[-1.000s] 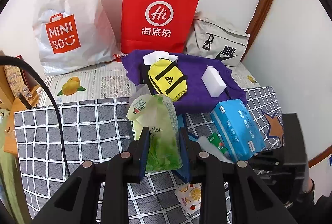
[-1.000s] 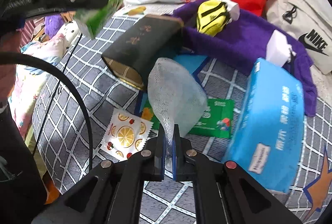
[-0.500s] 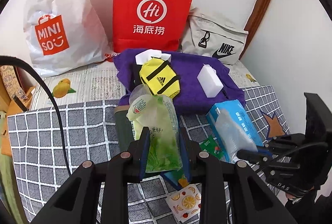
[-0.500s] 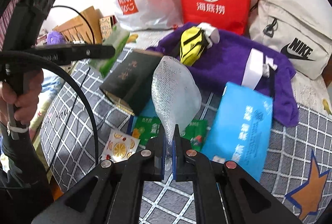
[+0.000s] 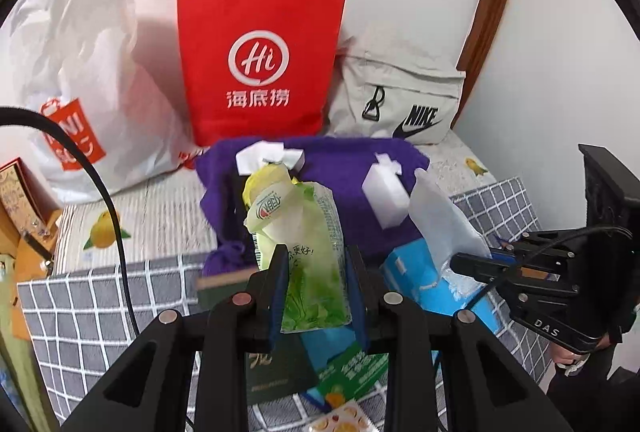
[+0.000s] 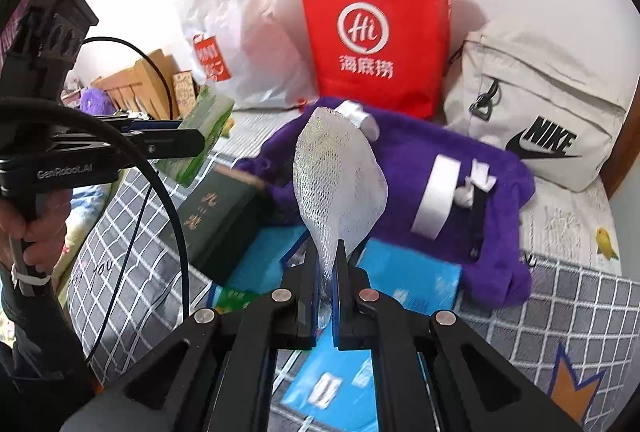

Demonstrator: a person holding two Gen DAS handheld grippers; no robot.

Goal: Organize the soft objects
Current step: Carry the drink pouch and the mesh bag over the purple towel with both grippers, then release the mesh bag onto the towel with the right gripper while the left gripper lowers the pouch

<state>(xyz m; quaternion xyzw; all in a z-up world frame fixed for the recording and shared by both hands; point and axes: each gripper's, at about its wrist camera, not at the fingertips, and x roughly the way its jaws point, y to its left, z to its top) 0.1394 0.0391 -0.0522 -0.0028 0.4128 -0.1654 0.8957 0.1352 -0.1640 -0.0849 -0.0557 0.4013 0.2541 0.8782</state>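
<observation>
Left wrist: left gripper (image 5: 316, 292) jaws pinching green pouch (image 5: 304, 252); right gripper (image 6: 325, 296) jaws clamping mesh bag (image 6: 336, 183).

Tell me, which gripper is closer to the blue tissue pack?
Right. The right gripper, pinching white mesh, hovers directly over the blue tissue pack; the left gripper sits off to its side.

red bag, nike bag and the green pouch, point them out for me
red bag (image 5: 260, 31), left wrist view, front panel above the logo
nike bag (image 6: 532, 87), right wrist view, front fabric above the swoosh
green pouch (image 5: 308, 244), left wrist view, middle of its printed face
</observation>
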